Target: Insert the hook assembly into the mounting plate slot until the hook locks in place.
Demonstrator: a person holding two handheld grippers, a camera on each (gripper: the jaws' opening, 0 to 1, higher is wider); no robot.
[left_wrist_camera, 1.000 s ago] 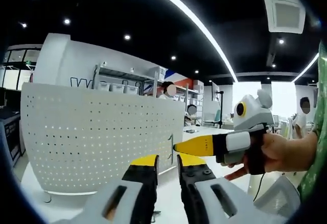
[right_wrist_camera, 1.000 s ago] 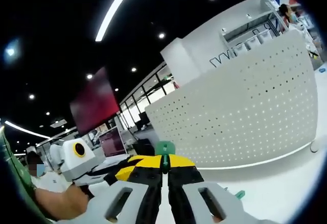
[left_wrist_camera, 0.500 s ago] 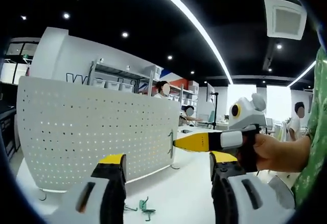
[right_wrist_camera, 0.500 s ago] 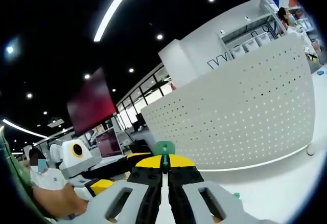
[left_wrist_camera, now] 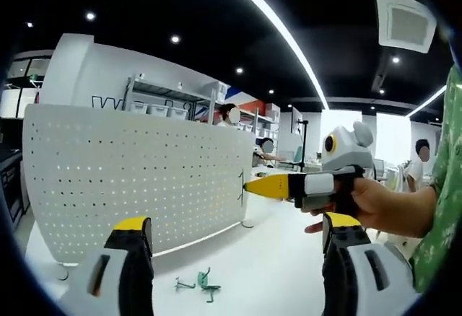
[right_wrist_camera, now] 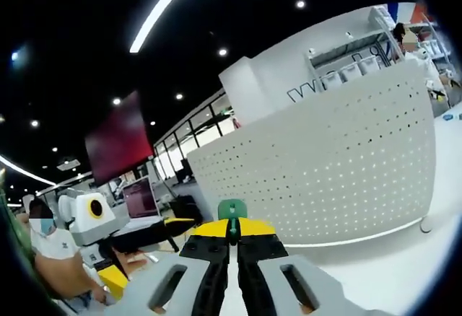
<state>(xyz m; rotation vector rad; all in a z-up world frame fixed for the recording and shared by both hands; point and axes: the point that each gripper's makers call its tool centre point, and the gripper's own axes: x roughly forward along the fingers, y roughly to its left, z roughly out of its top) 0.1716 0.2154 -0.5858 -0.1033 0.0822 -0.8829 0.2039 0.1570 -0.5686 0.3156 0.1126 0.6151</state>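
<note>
While the white perforated mounting plate (left_wrist_camera: 137,179) stands upright on the white table (left_wrist_camera: 260,273), the left gripper (left_wrist_camera: 234,240) hangs in front of it with its two yellow-tipped jaws spread wide apart and nothing between them. On the table between those jaws, just in front of the plate's lower edge, lie two small green hook parts (left_wrist_camera: 198,283).

In the left gripper view, the right gripper (left_wrist_camera: 249,186) enters from the right, held in a person's hand (left_wrist_camera: 368,204). Its yellow jaws are pressed together, and their tip sits at the right-hand edge of the plate, where a small dark piece shows against the panel; whether the tip touches the plate cannot be determined.

In the right gripper view, the right gripper's jaws are clamped on a green hook assembly (right_wrist_camera: 232,211), whose rounded top protrudes above the yellow jaw tips. The plate (right_wrist_camera: 325,172) fills the area beyond and to the right of it. The left gripper (right_wrist_camera: 170,224) appears at the lower left, one yellow jaw tip pointing toward the centre, held by a hand (right_wrist_camera: 133,262).
</note>
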